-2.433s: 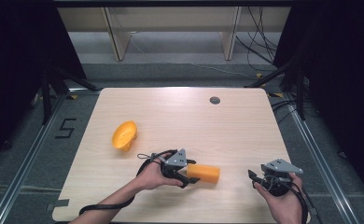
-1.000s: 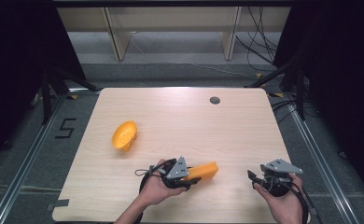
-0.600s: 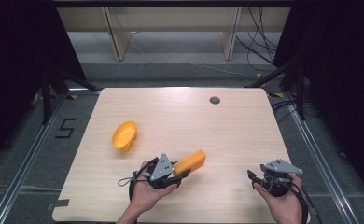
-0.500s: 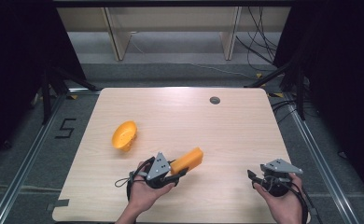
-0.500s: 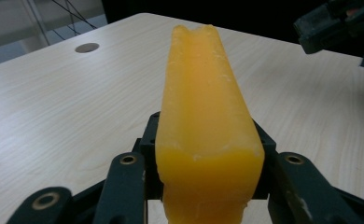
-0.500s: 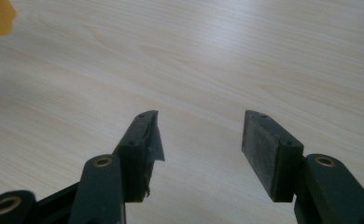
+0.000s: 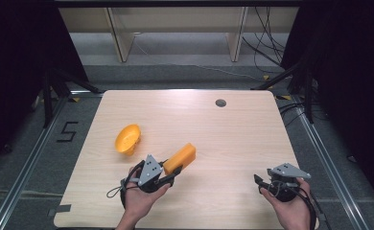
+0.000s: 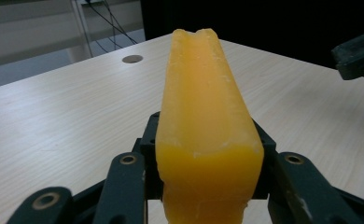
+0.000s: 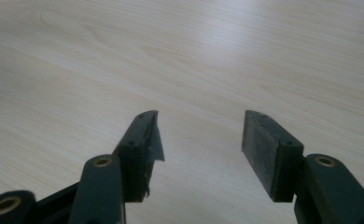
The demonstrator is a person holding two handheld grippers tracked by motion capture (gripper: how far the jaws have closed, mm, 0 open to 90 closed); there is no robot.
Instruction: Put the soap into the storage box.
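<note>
Bare tabletop (image 7: 233, 139) around lifted orange block (image 7: 180, 158)

tabletop (image 7: 233, 139): pale wood-grain laminate, smooth, with a soft satin sheen; fine straight grain lines in both gripper views.
orange block (image 8: 207, 121): waxy, foam-like or soapy look, matt to slightly glossy; faces smooth, edges rough and crumbly with pale flaking.
orange bowl (image 7: 127, 139): looks like smooth plastic with a mild gloss inside.
left tongs (image 7: 171, 172): black matt plastic links with brass-coloured rivets; grey matt plate on top.
right tongs (image 9: 199, 140): black matt plastic; pads dull and rubbery, one with a ragged, torn-looking film at its edge.
round insert (image 7: 220, 103): dark grey, matt, set in the tabletop.
floor (image 7: 36, 158): grey, rough and carpet-like.
</note>
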